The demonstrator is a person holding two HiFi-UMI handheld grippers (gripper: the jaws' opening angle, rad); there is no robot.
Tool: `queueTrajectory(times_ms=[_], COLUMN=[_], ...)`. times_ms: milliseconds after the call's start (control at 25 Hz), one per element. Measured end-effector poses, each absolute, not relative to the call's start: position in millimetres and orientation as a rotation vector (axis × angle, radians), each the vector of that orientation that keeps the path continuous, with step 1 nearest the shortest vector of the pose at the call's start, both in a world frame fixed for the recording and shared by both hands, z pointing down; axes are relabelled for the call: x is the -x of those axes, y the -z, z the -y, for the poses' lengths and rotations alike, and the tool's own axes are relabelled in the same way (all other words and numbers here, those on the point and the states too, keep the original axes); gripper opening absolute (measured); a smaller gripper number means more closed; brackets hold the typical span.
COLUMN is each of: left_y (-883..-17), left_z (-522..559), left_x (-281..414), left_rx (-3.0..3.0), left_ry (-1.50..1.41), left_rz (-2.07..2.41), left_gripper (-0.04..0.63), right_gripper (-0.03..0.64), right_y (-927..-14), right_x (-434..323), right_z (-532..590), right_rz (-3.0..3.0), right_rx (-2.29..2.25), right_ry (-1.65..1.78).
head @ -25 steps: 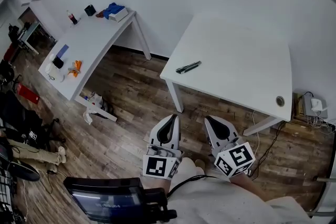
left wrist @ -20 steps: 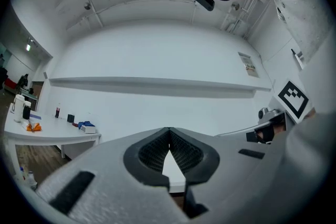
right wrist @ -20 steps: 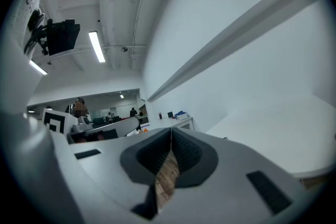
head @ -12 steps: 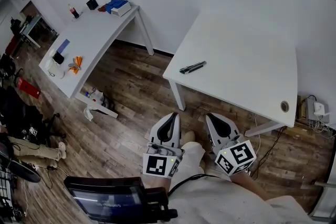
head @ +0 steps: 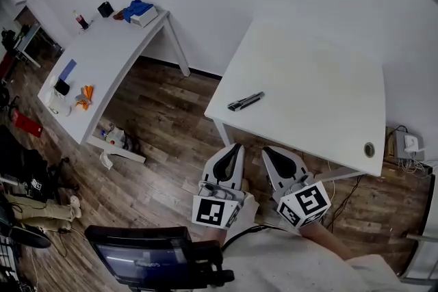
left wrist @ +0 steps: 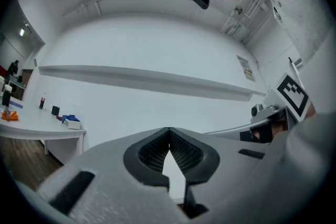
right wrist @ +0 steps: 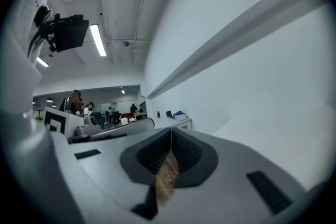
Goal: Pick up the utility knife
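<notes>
The utility knife (head: 246, 101), dark and slim, lies near the front left corner of the white table (head: 321, 72) in the head view. Both grippers hover side by side over the wooden floor just short of the table's near edge, pointing at it. My left gripper (head: 236, 146) is shut with nothing in it, and its tips (left wrist: 168, 128) meet in the left gripper view. My right gripper (head: 267, 150) is also shut and empty, its tips (right wrist: 171, 129) pressed together. The knife is ahead of the left gripper, apart from both, and neither gripper view shows it.
A second white table (head: 102, 55) stands at the left with a blue item (head: 139, 10), a bottle (head: 77, 17) and an orange object (head: 84, 94). A cable hole (head: 369, 150) sits at the near table's right corner. A dark screen (head: 147, 260) hangs below the grippers.
Both grippers have moved forward toward the near table; their tips now almost reach its front edge. The knife appears closer. Both jaws stay shut.
</notes>
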State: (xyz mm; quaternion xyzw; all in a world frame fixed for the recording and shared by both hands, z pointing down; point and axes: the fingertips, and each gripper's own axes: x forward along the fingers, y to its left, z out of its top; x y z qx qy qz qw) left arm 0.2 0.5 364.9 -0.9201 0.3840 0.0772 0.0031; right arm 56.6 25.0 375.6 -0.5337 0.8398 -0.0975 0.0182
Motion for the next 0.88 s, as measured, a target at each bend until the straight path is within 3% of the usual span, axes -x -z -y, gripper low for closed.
queueTrajectory(times_ms=[880], left_y=[-373.4], left_z=[139.8], left_x=[-32.7], left_rx=[2.997], left_ry=[-0.223], left_rz=[-1.076], left_gripper=[0.008], right_gripper=[0.009], right_y=[-385.1], right_x=[-73.8], right_z=[112.4], right_rz=[-2.537], right_rx=[1.765], right_ry=[0.341])
